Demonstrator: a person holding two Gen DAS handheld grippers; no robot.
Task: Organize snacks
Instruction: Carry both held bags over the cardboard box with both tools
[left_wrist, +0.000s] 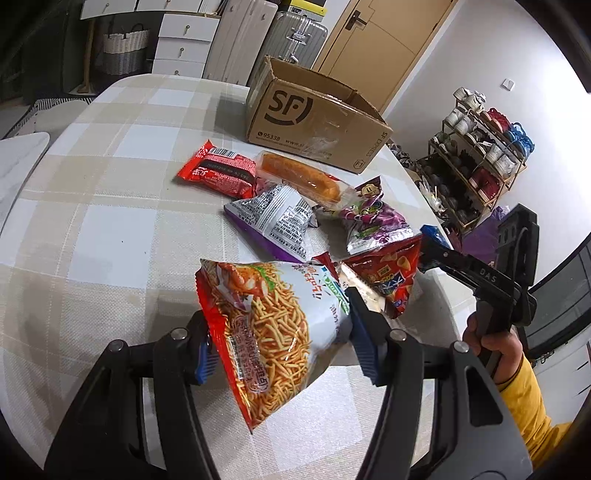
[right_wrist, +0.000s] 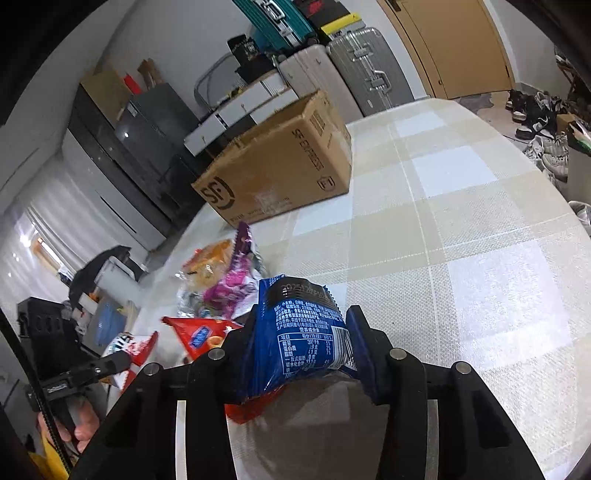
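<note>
Closest to the left wrist camera, the left gripper (left_wrist: 280, 332) is clamped on a noodle-snack bag (left_wrist: 266, 325), its blue pads pressing both sides of the pack, which hangs tilted above the checked tablecloth (left_wrist: 110, 221). Just behind it lies a red chip bag (left_wrist: 388, 273), and beyond that a loose heap: a silver and purple bag (left_wrist: 273, 221), a purple candy bag (left_wrist: 373, 218), a clear-wrapped orange pastry (left_wrist: 303, 177) and a red packet (left_wrist: 218, 170). Farther back on the table stands an open cardboard box (left_wrist: 314, 118) printed with SF, well apart from the held bag.

From the right wrist camera, the right gripper (right_wrist: 291, 354) grips a blue packet (right_wrist: 295, 332) between its fingers, printed label facing up, held above the table near the heap. The same box (right_wrist: 280, 162) sits beyond the snacks. At the right edge of the left view, a hand (left_wrist: 491, 343) in a yellow sleeve holds the right gripper's handle.
</note>
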